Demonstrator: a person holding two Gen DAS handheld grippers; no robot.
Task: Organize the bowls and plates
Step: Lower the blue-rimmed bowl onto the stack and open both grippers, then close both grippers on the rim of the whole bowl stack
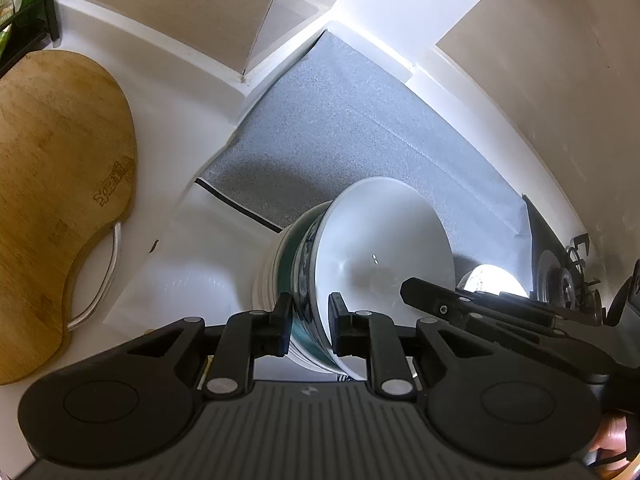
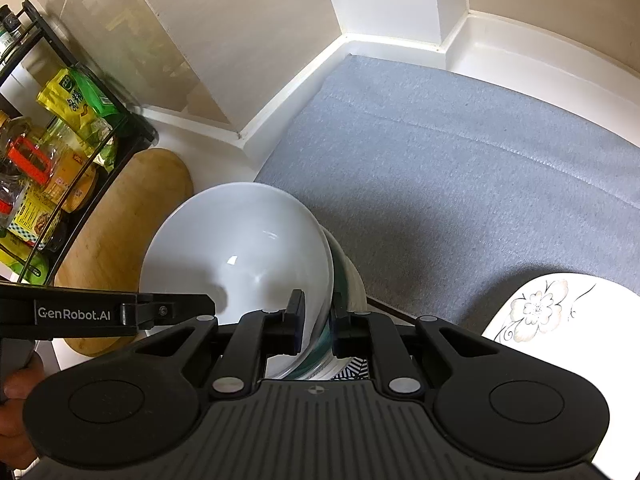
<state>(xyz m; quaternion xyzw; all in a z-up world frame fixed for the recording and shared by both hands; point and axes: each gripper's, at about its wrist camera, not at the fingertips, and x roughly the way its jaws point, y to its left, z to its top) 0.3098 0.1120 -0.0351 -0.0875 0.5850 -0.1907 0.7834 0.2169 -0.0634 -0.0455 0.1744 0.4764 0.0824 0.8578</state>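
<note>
Left wrist: left gripper clamps the stacked bowls' rim, above the grey mat. Right wrist: right gripper pinches the opposite rim; lift both evenly, keeping the stack level

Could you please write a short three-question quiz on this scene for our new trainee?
1. True or false: both tongs, left and right, are closed on the rim of the bowl stack.
2. What colour is the inside of the top bowl?
A. white
B. red
C. black
3. Fill in: the plate near the right tongs lies on the grey ____.

Key: 1 true; 2 A; 3 mat.
</note>
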